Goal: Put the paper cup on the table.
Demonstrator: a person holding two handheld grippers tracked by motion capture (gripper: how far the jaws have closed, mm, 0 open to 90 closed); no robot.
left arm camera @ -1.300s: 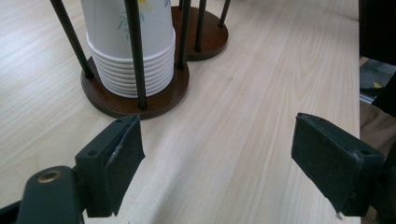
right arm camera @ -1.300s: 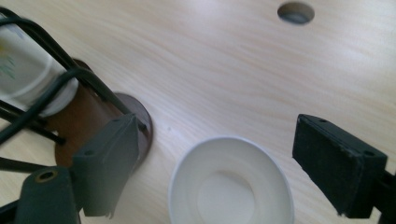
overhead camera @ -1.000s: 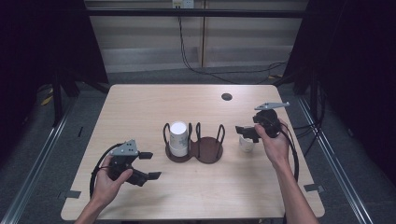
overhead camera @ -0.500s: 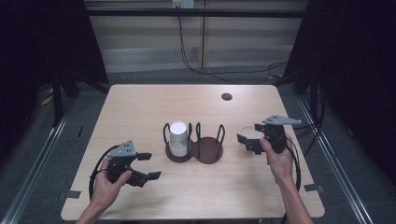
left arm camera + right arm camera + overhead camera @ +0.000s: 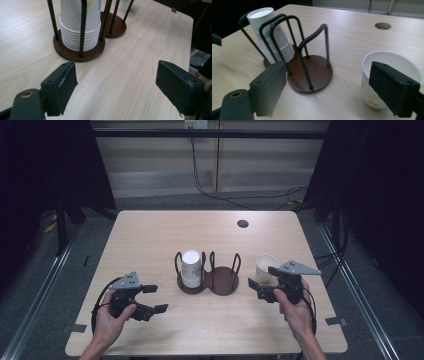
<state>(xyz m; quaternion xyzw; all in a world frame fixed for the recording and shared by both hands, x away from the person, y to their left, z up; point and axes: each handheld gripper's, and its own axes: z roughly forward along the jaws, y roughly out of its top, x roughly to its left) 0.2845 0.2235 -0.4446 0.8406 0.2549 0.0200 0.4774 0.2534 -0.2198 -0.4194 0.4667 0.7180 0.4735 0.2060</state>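
Now: right claw [image 5: 262, 281] wide open, empty | loose paper cup [image 5: 266, 266] upright on counter [image 5: 150, 235], just beyond, right of cup rack [image 5: 210, 279] | left claw [image 5: 154, 298] open, empty, well left | right hand nearer.

A test room or lab set up for recording, not a home: a plain light-wood tabletop [image 5: 165, 235] with a round cable hole [image 5: 243, 223] stands alone on grey carpet, hemmed in by black curtains [image 5: 45, 165] on both sides. Metal rails [image 5: 37, 285] run along the floor beside it, cables [image 5: 210, 190] trail down the pale back wall, and tape marks [image 5: 77, 328] dot the floor. A person seated at the near edge holds a sensor-fitted gripper [image 5: 265, 282] in each hand.
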